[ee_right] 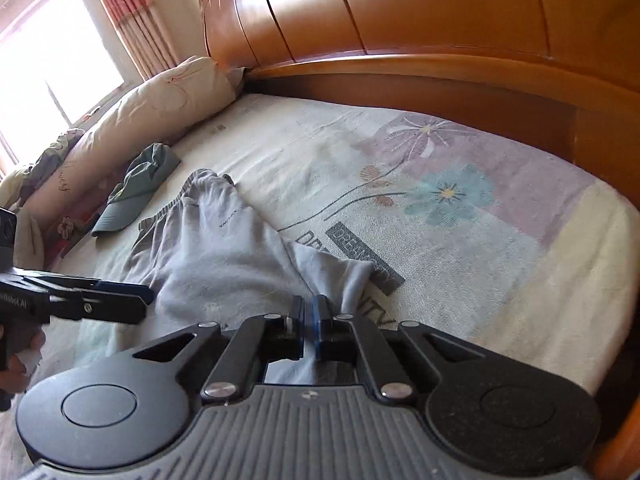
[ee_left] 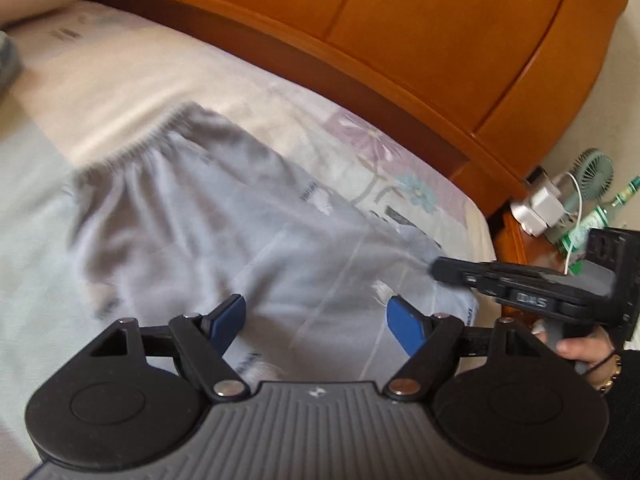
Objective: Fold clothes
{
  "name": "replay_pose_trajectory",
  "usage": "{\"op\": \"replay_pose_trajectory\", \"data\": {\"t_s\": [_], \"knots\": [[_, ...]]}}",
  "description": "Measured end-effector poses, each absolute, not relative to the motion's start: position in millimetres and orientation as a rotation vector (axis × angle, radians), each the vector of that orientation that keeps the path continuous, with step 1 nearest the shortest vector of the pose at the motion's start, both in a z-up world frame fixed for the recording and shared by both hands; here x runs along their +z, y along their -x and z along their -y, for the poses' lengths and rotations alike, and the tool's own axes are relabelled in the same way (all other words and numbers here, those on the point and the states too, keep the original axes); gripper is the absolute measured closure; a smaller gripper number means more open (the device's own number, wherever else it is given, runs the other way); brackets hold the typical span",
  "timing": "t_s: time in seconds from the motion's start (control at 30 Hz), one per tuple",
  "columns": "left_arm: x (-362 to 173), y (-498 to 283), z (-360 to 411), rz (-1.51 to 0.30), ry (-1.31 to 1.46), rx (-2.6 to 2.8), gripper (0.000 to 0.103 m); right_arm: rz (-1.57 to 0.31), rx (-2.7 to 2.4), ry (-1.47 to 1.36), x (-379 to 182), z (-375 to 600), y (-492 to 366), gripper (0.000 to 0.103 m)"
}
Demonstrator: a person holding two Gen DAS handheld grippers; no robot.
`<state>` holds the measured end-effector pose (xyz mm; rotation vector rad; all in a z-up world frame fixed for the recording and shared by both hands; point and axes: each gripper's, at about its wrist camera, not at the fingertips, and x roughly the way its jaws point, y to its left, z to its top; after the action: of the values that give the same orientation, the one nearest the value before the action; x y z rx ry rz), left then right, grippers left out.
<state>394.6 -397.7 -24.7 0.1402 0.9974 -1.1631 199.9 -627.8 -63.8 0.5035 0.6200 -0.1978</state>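
A light grey pair of shorts (ee_left: 200, 220) with an elastic waistband lies crumpled on the flowered bedsheet (ee_left: 380, 148). My left gripper (ee_left: 316, 312) hovers over the middle of the shorts, its blue pads wide apart and nothing between them. In the right wrist view the shorts (ee_right: 212, 248) stretch from the waistband at the far left to a leg end near me. My right gripper (ee_right: 308, 308) has its pads almost together, pinching that leg end. From the side, the right gripper (ee_left: 436, 270) meets the cloth's right edge, and the left gripper (ee_right: 144, 296) shows at the left.
A wooden headboard (ee_right: 400, 20) runs along the far side of the bed. A long pillow (ee_right: 160, 108) and a green garment (ee_right: 140, 188) lie at the left. A nightstand (ee_left: 532, 248) on the right carries a small fan (ee_left: 596, 170), a bottle and chargers. A hand (ee_left: 588, 350) holds the right gripper.
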Motion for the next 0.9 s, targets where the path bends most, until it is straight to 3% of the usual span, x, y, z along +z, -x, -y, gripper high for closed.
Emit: {"op": "replay_pose_trajectory", "data": {"t_s": [0.1,0.2,0.37,0.5,0.7,0.9], "knots": [[-11,-403,399,-0.926,-0.158,-1.166,0.024,-0.584,-0.172,-0.422,-47,615,-199,0.072],[-24,-418,410,-0.961,-0.152,-1.117,0.022,-0.586,-0.129,-0.402,-46,603,-210,0.067],[-37,-428,405,-0.974,-0.221,-0.996,0.026,-0.635,-0.175,-0.379,-64,599,-209,0.066],[-11,-430,417,-0.932,-0.212,-1.052,0.024,-0.6,-0.223,-0.348,-49,591,-189,0.047],[-6,-429,476,-0.738,-0.338,-1.122,0.023,-0.54,-0.22,-0.417,-45,565,-165,0.045],[-44,-462,507,-0.808,-0.378,-1.046,0.022,-0.55,-0.218,-0.488,-54,542,-141,0.045]]}}
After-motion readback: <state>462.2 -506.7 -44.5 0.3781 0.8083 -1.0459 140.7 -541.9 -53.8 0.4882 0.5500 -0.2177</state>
